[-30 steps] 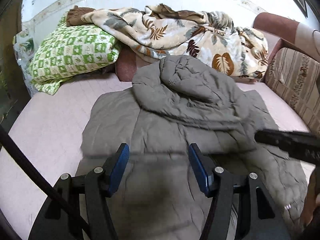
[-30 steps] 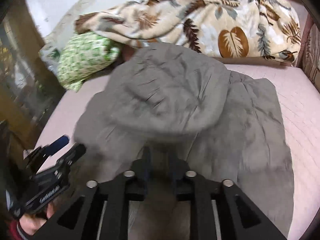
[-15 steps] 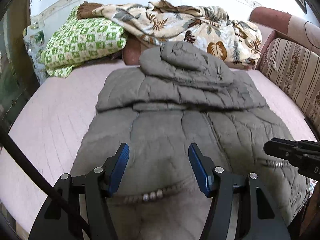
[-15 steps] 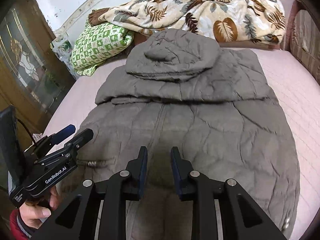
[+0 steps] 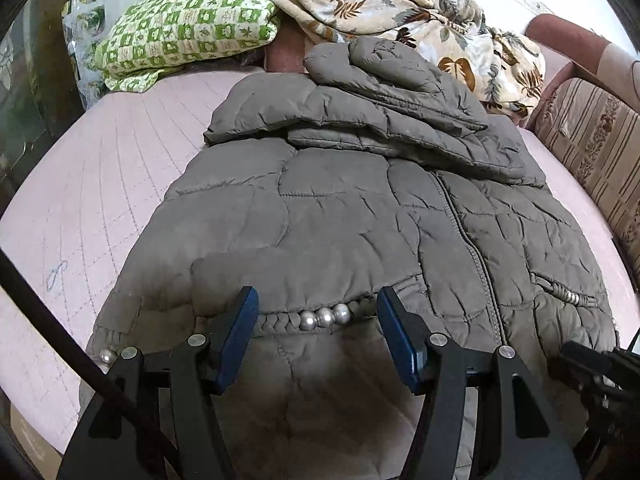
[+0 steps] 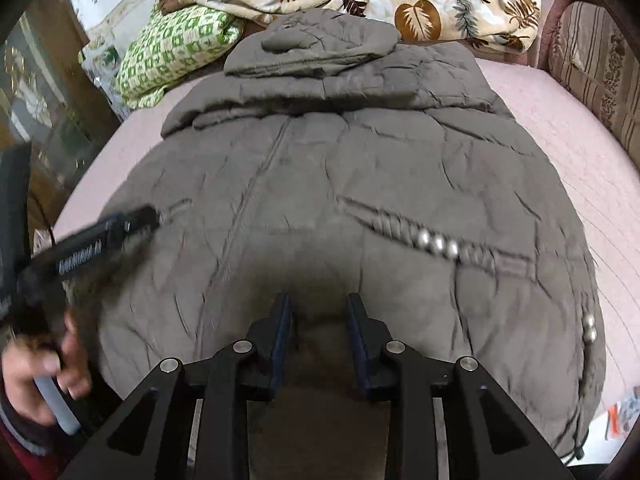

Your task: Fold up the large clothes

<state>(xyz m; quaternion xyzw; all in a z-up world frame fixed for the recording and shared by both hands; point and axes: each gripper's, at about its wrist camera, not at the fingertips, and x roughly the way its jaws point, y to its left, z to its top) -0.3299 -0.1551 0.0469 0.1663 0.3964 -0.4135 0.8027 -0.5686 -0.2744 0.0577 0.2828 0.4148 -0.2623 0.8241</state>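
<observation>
A grey-brown quilted hooded coat (image 5: 340,200) lies front up on a pink bed (image 5: 100,184), hood at the far end; it also fills the right wrist view (image 6: 340,168). My left gripper (image 5: 316,312) is open, its blue pads either side of a braided pocket trim with silver beads (image 5: 324,317) near the hem. My right gripper (image 6: 318,312) is open with a narrow gap, just above the coat's lower front. The left gripper (image 6: 138,219) also shows in the right wrist view, over the coat's left pocket.
A green checked pillow (image 5: 188,32) and a leaf-print blanket (image 5: 400,20) lie at the head of the bed. A striped cushion (image 5: 592,148) lines the right side. A dark wooden cabinet (image 6: 44,112) stands to the left.
Both grippers have pulled back toward the coat's hem. The coat has settled flat with the hood laid out. The right gripper has opened from shut to a narrow gap.
</observation>
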